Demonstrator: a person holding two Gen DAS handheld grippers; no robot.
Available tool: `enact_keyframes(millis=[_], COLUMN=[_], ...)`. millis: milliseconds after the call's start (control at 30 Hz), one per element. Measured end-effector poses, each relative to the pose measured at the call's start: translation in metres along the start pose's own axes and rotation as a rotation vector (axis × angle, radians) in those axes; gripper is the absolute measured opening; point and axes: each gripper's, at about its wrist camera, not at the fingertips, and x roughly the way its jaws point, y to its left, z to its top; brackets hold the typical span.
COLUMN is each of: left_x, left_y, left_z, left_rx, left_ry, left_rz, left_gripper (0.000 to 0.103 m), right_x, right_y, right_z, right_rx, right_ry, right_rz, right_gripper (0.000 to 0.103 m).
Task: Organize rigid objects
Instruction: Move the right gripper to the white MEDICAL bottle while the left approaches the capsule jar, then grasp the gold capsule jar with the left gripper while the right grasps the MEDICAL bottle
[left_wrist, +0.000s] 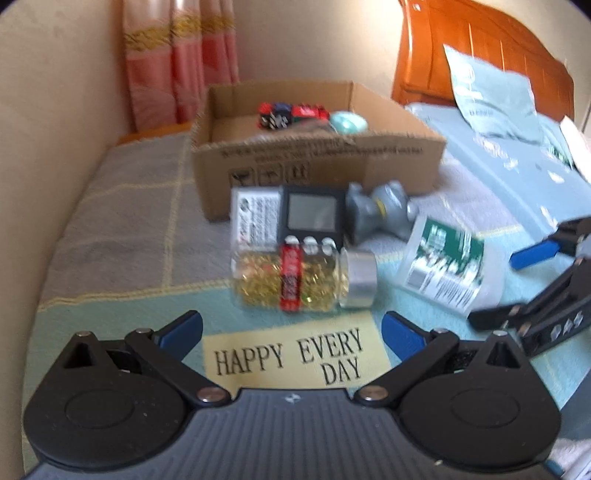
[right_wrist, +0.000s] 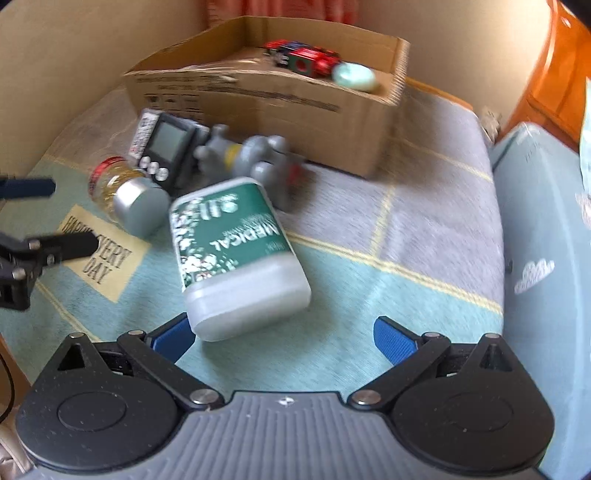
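A cardboard box (left_wrist: 317, 162) (right_wrist: 280, 107) holds red toys (left_wrist: 295, 112) and a mint oval thing (right_wrist: 352, 75). In front of it on the mat lie a jar of gold bits with a silver lid (left_wrist: 299, 278) (right_wrist: 125, 192), a black digital timer (left_wrist: 310, 218) (right_wrist: 170, 147), a grey toy (left_wrist: 380, 210) (right_wrist: 247, 158) and a white bottle with a green label (left_wrist: 443, 266) (right_wrist: 232, 251). My left gripper (left_wrist: 291, 328) is open and empty, just short of the jar. My right gripper (right_wrist: 284, 339) is open, its left finger beside the bottle's base.
A mat reading HAPPY EVERY DAY (left_wrist: 295, 354) covers the floor. A beige wall runs along the left. A bed with a teal cover (right_wrist: 546, 258) and orange wooden headboard (left_wrist: 480, 55) stands on the right. Pink curtains (left_wrist: 177, 62) hang behind the box.
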Motion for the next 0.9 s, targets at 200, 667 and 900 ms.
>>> enact_keyframes(millis=[200,667,900], left_x=[0.015,0.031,0.036], left_y=[-0.008,-0.008,-0.007], left_z=[-0.005,-0.005,0.006], left_rx=[0.03,0.032,0.047], left_ry=[0.053,-0.003,0.003], left_rz=[0.004,-0.008,0.005], left_gripper=[0.102,0.103,0.102], right_x=[0.003,0.009,0.009], right_y=[-0.021,-0.028,-0.02], right_z=[-0.009,-0.011,-0.01], right_rx=[0.05,0.036,0.001], right_ry=[0.008,-0.033,-0.041], right_rz=[-0.064,-0.044,-0.025], right_gripper=[0.103,0.103,0.103])
